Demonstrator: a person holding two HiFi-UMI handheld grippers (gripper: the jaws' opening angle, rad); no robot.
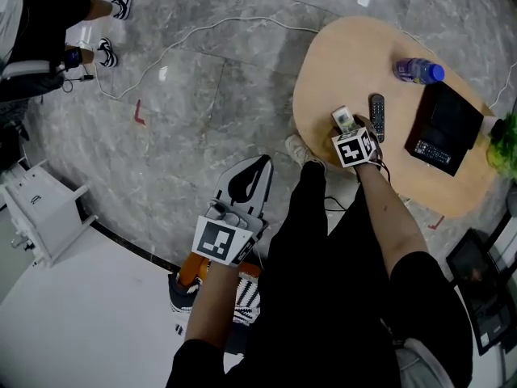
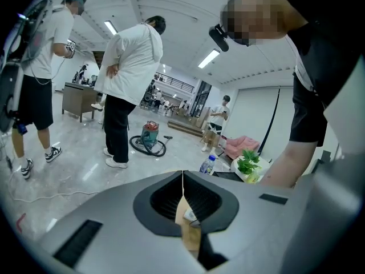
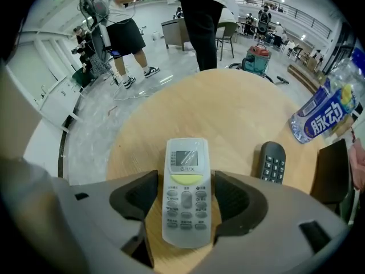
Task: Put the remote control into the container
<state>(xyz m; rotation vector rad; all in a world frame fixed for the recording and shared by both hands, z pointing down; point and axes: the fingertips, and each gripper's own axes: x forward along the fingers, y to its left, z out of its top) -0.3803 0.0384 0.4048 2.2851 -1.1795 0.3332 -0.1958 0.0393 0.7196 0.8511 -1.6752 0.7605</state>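
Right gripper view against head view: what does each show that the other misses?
Only the right gripper view: the white remote's buttons and screen, lying between the right gripper's open jaws, pads clear of it. Only the head view: the left gripper, held away from the table. Both: white remote, dark remote, bottle, table.

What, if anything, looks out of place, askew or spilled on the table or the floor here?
Nothing on the table looks spilled or damaged. The one oddity is a white cable trailing loose across the floor, where someone could trip on it.
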